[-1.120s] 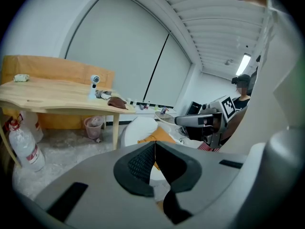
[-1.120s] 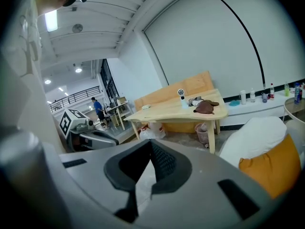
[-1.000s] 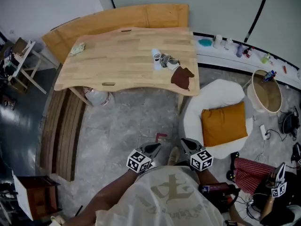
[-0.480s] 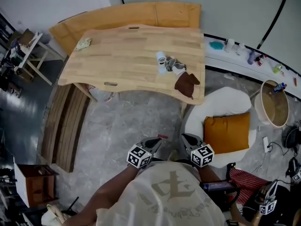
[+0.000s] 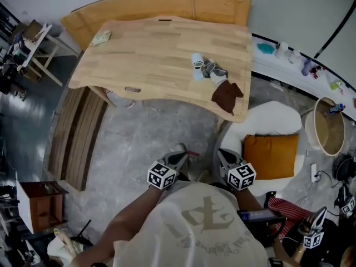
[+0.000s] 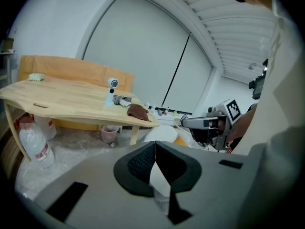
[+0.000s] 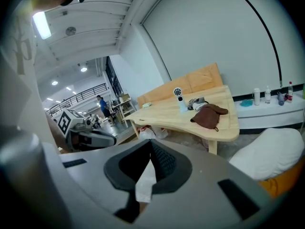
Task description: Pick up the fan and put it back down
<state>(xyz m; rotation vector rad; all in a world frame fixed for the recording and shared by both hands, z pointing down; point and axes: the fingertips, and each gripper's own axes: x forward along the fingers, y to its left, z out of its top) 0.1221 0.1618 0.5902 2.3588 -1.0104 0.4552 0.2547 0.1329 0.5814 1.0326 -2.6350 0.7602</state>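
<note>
The fan (image 5: 197, 73) is a small, pale handheld one. It stands upright on the table (image 5: 150, 60), on the right half of the top and set back from the near edge. It has a slim white body, and the gripper views show a round head with a dark centre on top.

A crumpled grey bundle (image 5: 214, 69) lies just beside it on the table, on the side towards the table's right end. A brown cloth (image 5: 227, 96) is spread at the table's near right corner, between the fan and that edge. A greenish scrap (image 5: 101, 37) sits well apart at the table's far left corner.

A wooden bench (image 5: 167, 10) runs along the table's far side. On the floor off the near right corner is a white cushion (image 5: 267, 121) with an orange pillow (image 5: 271, 156) on it. A plastic bottle (image 6: 35, 144) and a small pail (image 6: 109, 133) stand under the table. Beyond the table's right end, small bottles (image 5: 283, 49) line a white ledge.

The left gripper (image 6: 155, 147) and the right gripper (image 7: 151, 147) are both on the near side of the table, well apart from it, with grey floor (image 5: 156, 132) between. On each, the jaws are pressed together with nothing between them.
</note>
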